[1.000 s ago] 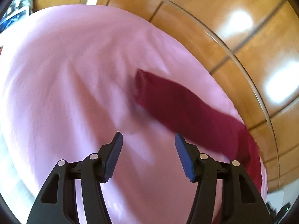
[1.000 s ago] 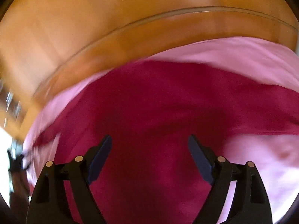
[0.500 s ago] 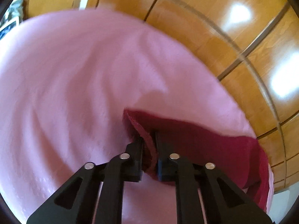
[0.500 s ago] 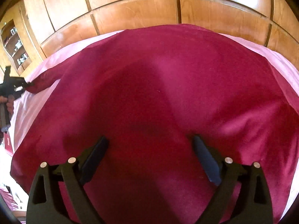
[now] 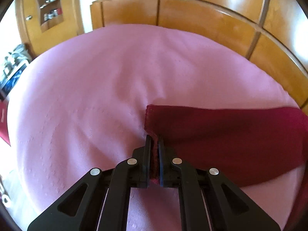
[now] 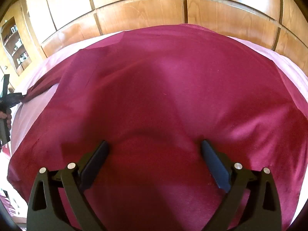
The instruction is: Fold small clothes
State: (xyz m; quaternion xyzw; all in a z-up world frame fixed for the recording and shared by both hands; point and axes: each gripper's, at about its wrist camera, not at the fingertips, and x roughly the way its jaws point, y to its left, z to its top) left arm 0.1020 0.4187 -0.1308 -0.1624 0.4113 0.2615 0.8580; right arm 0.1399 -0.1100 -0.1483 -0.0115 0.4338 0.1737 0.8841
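Left gripper [image 5: 153, 142] is clamping the sleeve cuff [image 5: 152, 115]!
Right gripper [image 6: 154, 154] is spreading wide, its fingers hovering empty over the maroon garment [image 6: 173, 86] on the pink bed [image 5: 86, 96]; lift the sleeve smoothly.

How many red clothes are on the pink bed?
1: a dark red fabric garment spread on the pink sheet, its sleeve end pinched by the left gripper. Others may lie out of view.

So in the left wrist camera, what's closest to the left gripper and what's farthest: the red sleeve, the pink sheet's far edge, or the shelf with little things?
1. Red sleeve: its cuff is pinched in the left gripper.
2. Pink sheet: its far edge lies ahead, mid-picture.
3. Shelf: top left, beyond the bed.
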